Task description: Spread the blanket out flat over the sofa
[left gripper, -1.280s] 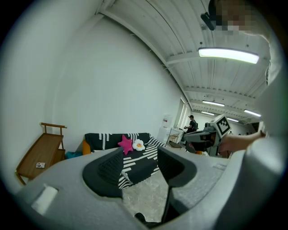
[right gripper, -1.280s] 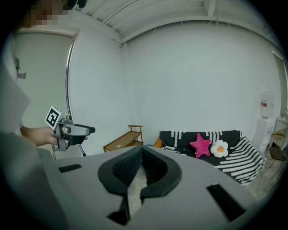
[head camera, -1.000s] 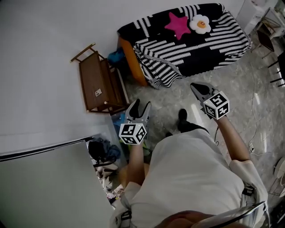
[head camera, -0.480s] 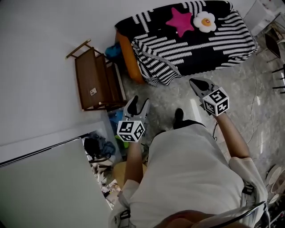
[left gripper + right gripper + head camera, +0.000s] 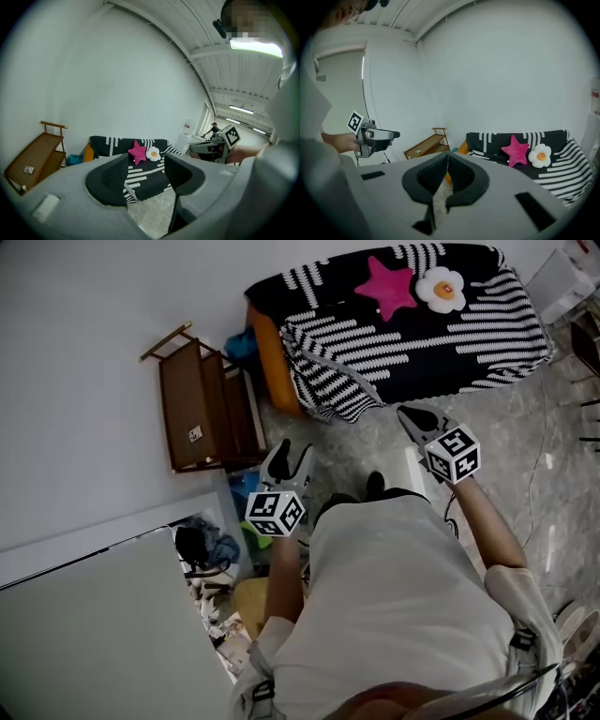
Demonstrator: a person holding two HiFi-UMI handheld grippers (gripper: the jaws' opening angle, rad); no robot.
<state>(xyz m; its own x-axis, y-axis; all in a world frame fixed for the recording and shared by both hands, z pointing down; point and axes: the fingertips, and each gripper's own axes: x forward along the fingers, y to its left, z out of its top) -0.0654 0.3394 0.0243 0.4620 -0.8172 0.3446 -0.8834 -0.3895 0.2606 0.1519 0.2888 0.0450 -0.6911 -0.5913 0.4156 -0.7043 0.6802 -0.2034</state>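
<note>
Black-and-white striped knitted blanket [image 5: 412, 334] lay over the orange sofa [image 5: 269, 362], well apart from the left gripper [image 5: 292, 457] (jaws parted, empty) and right gripper [image 5: 412, 416] (jaws closed, empty); a one-sided tug would probably rumple its hanging corner.

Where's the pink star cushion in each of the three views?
Head view: the pink star cushion lies near the top, right of centre.
Left gripper view: it sits at centre, between the jaws.
Right gripper view: right of centre.
Shared landmark: the white flower cushion at its right.
</note>
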